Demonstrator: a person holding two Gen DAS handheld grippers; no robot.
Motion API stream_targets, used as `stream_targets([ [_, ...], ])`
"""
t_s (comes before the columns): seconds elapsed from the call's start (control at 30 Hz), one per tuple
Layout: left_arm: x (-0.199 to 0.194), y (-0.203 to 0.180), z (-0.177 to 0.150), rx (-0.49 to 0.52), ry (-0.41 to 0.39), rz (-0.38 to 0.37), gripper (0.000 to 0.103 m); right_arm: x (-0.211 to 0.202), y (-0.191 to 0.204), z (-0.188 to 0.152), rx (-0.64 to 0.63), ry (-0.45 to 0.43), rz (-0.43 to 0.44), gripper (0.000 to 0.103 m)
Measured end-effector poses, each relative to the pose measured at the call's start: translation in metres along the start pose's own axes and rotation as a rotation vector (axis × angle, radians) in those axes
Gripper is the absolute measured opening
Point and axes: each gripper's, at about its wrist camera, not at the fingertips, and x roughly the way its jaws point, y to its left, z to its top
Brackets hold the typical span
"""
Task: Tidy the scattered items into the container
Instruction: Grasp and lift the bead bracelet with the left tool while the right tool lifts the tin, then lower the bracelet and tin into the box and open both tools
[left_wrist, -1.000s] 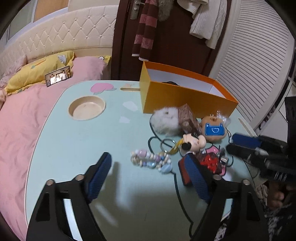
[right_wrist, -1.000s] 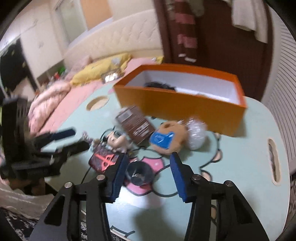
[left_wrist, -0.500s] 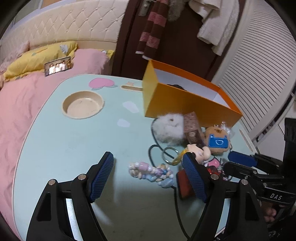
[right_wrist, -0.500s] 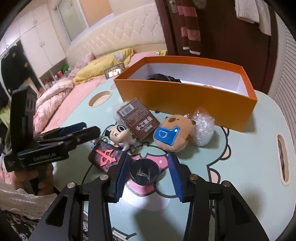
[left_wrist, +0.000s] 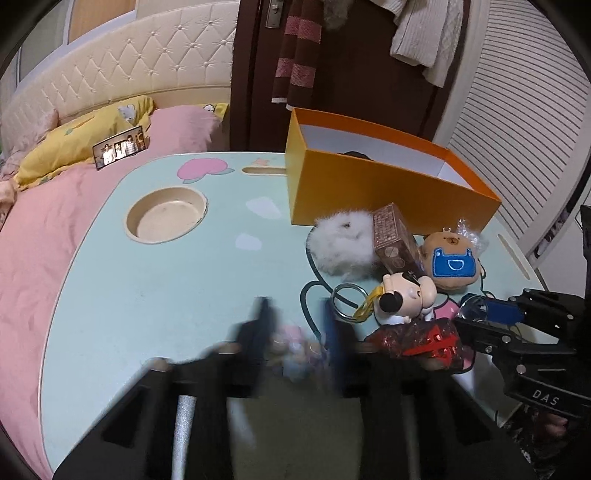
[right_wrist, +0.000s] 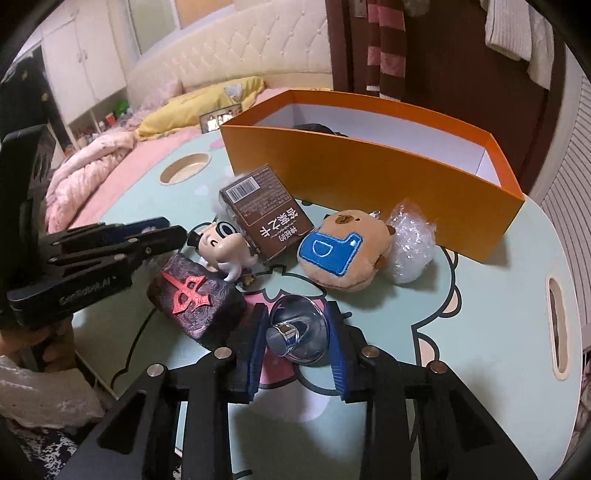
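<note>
My left gripper (left_wrist: 295, 306) shows as a blur, its jaws shut on the pastel bead string (left_wrist: 295, 354) lying on the mint table (left_wrist: 147, 295). In the right wrist view the left gripper (right_wrist: 173, 227) comes in from the left with its fingers close together. The jaws of my right gripper (right_wrist: 296, 314) are closing, and both blue pads touch the rim of the chrome knob (right_wrist: 295, 332) between them. The orange box (right_wrist: 369, 177) stands open behind the pile, with something dark inside.
Between the grippers and the box lie a dark block with a red mark (right_wrist: 195, 299), a cartoon figure keyring (right_wrist: 221, 243), a brown carton (right_wrist: 266, 214), a capybara plush (right_wrist: 343, 251), a bubble-wrap bundle (right_wrist: 410, 236) and a white fluffy ball (left_wrist: 343, 243). A round cup recess (left_wrist: 166, 214) sits far left.
The left jaws have swung from wide apart to shut around the bead string. The right jaws have narrowed until they meet the chrome knob. Neither hand has shifted much.
</note>
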Motion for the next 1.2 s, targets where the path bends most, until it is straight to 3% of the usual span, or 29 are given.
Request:
stream_targets([
  [0.27, -0.015, 0.015, 0.004, -0.094, -0.046, -0.108, 0.010, -0.009, -0.016, 0.001, 0.073, -0.024, 0.014, 0.029],
  [0.53, -0.038, 0.024, 0.018, -0.144, -0.102, -0.148, 0.010, -0.022, -0.020, 0.006, 0.100, -0.059, 0.032, 0.029],
  [0.77, -0.057, 0.020, 0.035, -0.126, -0.156, -0.157, 0.010, -0.035, -0.020, 0.019, 0.102, -0.103, 0.044, 0.029],
  [1.0, -0.067, 0.010, 0.071, -0.088, -0.209, -0.188, 0.010, -0.055, -0.032, 0.047, 0.135, -0.182, 0.088, 0.029],
  [1.2, -0.056, -0.009, 0.108, -0.035, -0.230, -0.221, 0.010, -0.057, -0.046, 0.080, 0.142, -0.243, 0.050, 0.029],
])
